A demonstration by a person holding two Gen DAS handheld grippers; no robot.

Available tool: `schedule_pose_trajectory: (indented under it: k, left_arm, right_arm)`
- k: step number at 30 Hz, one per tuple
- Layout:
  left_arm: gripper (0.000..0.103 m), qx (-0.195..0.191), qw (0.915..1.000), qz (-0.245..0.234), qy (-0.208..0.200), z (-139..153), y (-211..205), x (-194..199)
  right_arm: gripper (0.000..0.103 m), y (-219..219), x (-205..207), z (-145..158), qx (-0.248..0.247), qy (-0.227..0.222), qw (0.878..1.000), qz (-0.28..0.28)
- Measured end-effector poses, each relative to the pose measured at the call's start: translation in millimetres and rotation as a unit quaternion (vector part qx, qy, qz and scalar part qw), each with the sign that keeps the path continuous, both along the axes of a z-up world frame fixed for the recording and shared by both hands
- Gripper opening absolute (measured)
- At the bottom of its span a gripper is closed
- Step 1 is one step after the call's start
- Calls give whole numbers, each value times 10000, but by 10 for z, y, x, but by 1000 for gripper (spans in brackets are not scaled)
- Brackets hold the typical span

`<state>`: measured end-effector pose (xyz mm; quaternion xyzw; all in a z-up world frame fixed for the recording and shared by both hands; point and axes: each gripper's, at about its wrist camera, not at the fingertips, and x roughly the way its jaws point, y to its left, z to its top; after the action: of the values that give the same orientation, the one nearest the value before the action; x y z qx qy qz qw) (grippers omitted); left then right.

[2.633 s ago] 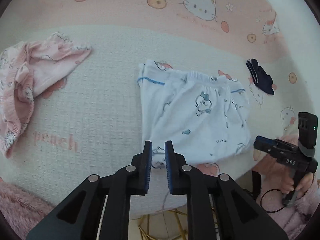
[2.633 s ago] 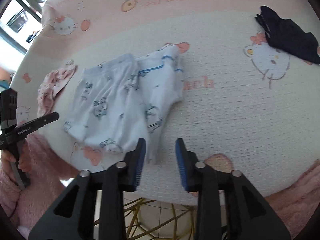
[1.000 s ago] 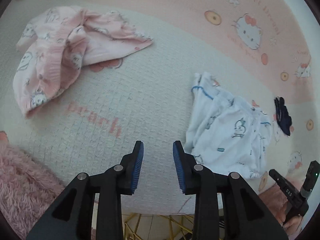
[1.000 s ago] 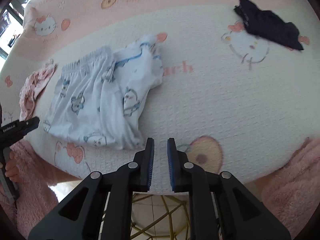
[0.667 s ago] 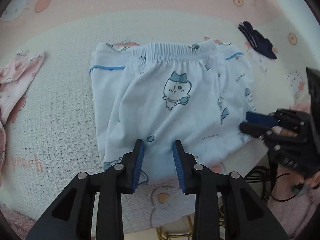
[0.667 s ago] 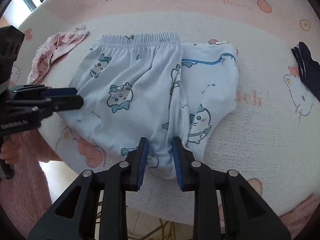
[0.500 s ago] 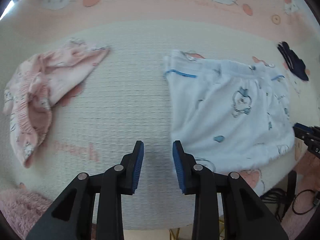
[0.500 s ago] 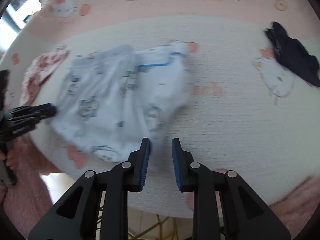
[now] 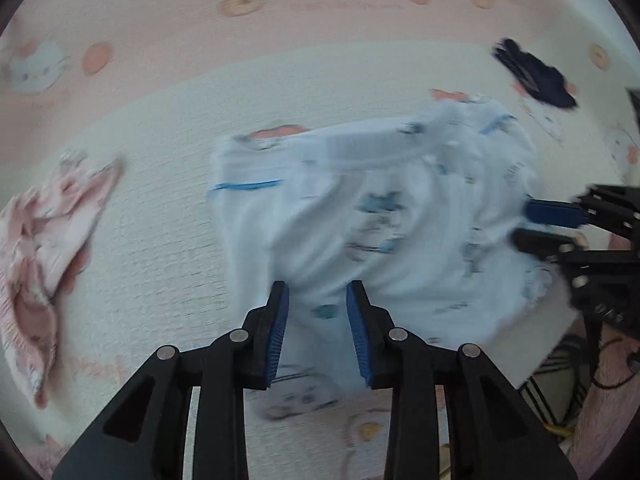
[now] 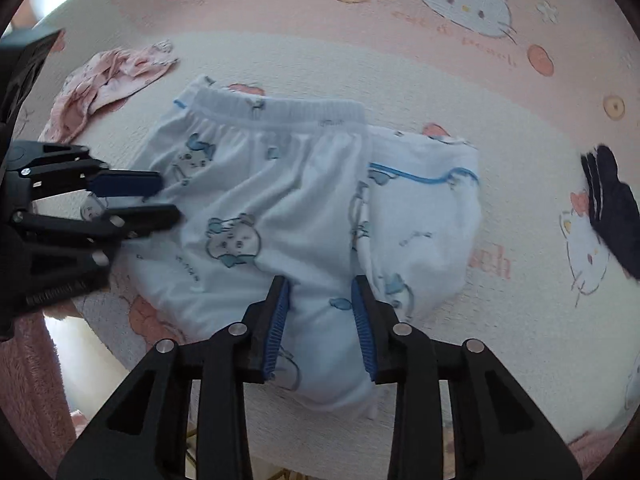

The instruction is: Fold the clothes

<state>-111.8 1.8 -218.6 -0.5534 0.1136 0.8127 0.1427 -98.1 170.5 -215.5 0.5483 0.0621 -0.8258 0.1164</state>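
White pants [image 10: 280, 208] with blue cartoon prints and an elastic waistband lie rumpled on the blanket [image 10: 400, 40], partly over a white top [image 10: 424, 216]. Left gripper [image 9: 316, 328] and right gripper [image 10: 320, 320] hover at the pants' near edge, jaws apart, gripping nothing.

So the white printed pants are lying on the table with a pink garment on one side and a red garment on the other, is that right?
Not quite. The garment on the far side of the white printed pants from the pink garment is dark navy, not red. The right wrist view shows it at the right edge of the table.
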Motion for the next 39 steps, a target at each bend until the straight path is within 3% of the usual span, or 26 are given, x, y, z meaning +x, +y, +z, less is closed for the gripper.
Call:
schedule_pose_trajectory:
  k: [1,3,6,9,12,15,16,17,18,22,23,25,27,30,33,35,39]
  left_arm:
    - [33,-193,9992,346,61,3,-176,-13]
    - [33,543,9956,739,-188,64,-436,-84]
    - [33,1369,9890,556,56,292,-323,-69]
    - [33,1476,9889,17,180,312,88,-3]
    - [33,1143,9934,-35,-10,30,345,-75]
    - [33,1062,9942,129,47,-48,287,-121]
    - [33,1001,9946,248,63,-33,223,-147]
    - [36,977,9944,380,101,-31,117,-167]
    - [45,973,9937,559,49,-49,3,-193]
    - [49,1169,9843,1314,178,28,-235,-206]
    - [49,1428,9814,1260,257,111,-202,-173]
    - [49,1539,9815,946,637,312,-43,-85]
    - [49,1265,9884,471,694,365,203,-104]
    - [49,880,9949,257,425,279,181,-261]
    - [49,1050,9932,503,36,158,103,-519]
    - [49,1357,9881,678,-269,101,57,-677]
    - [49,1543,9836,914,-202,213,-69,-664]
  right_arm:
    - [27,128,-18,17,150,1,9996,-238]
    - [33,380,-75,30,322,-38,9975,-635]
    - [34,414,-134,189,-309,53,9972,-672]
    - [35,45,-175,309,-520,310,9982,3]
    - [35,-354,-295,44,-499,14,9980,386]
    - [33,-190,-267,-137,-397,83,9985,374]
    - [32,-129,-275,-130,-360,55,9989,278]
    - [23,-30,-274,-107,-308,46,9995,109]
    - [21,100,-256,-70,-226,81,9997,-97]
    - [25,606,-275,41,-571,-27,9935,-984]
    - [27,656,-283,78,-640,4,9920,-1092]
    - [30,460,-284,195,-579,331,9944,-822]
    - [31,246,-272,276,-492,550,9965,-396]
    - [31,-32,-463,126,-485,277,9984,-66]
    - [31,130,-701,-33,-702,68,9963,-493]
    - [41,331,-736,16,-985,91,9918,-805]
    - [41,745,-679,229,-1454,259,9798,-1350]
